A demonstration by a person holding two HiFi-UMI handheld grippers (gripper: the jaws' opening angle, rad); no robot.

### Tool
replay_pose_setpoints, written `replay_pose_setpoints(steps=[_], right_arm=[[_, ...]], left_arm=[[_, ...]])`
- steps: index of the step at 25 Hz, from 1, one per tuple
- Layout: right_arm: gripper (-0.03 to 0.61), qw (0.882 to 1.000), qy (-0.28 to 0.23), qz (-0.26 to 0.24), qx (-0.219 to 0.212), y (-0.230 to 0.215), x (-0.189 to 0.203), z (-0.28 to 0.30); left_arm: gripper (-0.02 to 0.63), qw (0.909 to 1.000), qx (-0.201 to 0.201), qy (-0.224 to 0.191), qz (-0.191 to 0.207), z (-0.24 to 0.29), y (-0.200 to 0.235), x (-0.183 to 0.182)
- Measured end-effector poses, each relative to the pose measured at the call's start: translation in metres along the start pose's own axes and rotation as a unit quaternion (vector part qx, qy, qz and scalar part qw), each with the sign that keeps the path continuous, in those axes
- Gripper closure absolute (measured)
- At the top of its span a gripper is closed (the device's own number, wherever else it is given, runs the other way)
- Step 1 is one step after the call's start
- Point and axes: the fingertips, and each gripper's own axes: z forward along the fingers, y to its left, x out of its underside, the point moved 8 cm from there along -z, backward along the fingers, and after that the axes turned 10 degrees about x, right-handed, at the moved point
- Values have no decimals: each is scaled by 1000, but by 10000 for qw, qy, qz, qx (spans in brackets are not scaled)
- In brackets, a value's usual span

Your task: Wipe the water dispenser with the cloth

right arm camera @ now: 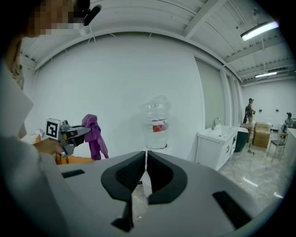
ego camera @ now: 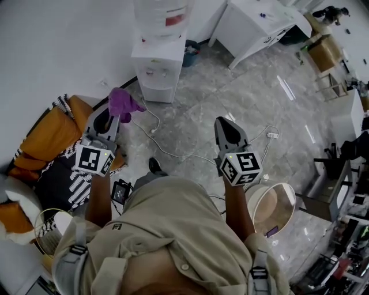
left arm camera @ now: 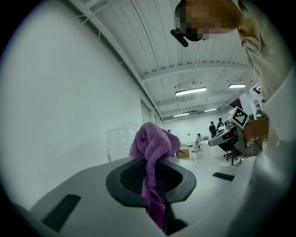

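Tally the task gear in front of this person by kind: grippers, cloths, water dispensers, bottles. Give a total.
grippers: 2 (left gripper, right gripper)
purple cloth: 1, in the left gripper's fingers
water dispenser: 1
water bottle: 1, on top of the dispenser
Total: 5

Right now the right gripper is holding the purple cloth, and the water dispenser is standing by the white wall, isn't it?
Not quite. It is the left gripper that holds the purple cloth, pinched between its fingers, as the left gripper view shows. The right gripper is shut on nothing. The water dispenser does stand by the white wall.
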Motion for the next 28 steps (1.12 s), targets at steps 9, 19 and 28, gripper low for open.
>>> replay_pose_setpoints(steps=[9, 19, 28], right_arm=[[551, 9994, 200, -152, 228, 31, -10, 47], [551, 9982, 460, -363, -82, 34, -22, 120], [551, 9934, 426, -600, -878, 28, -46, 225]], left_arm=[[566, 9995, 113, -154, -242, 14, 72, 27], [566, 9973, -473, -175, -540, 23, 119, 55], [566, 9903, -1236, 68, -625, 53, 160, 89]])
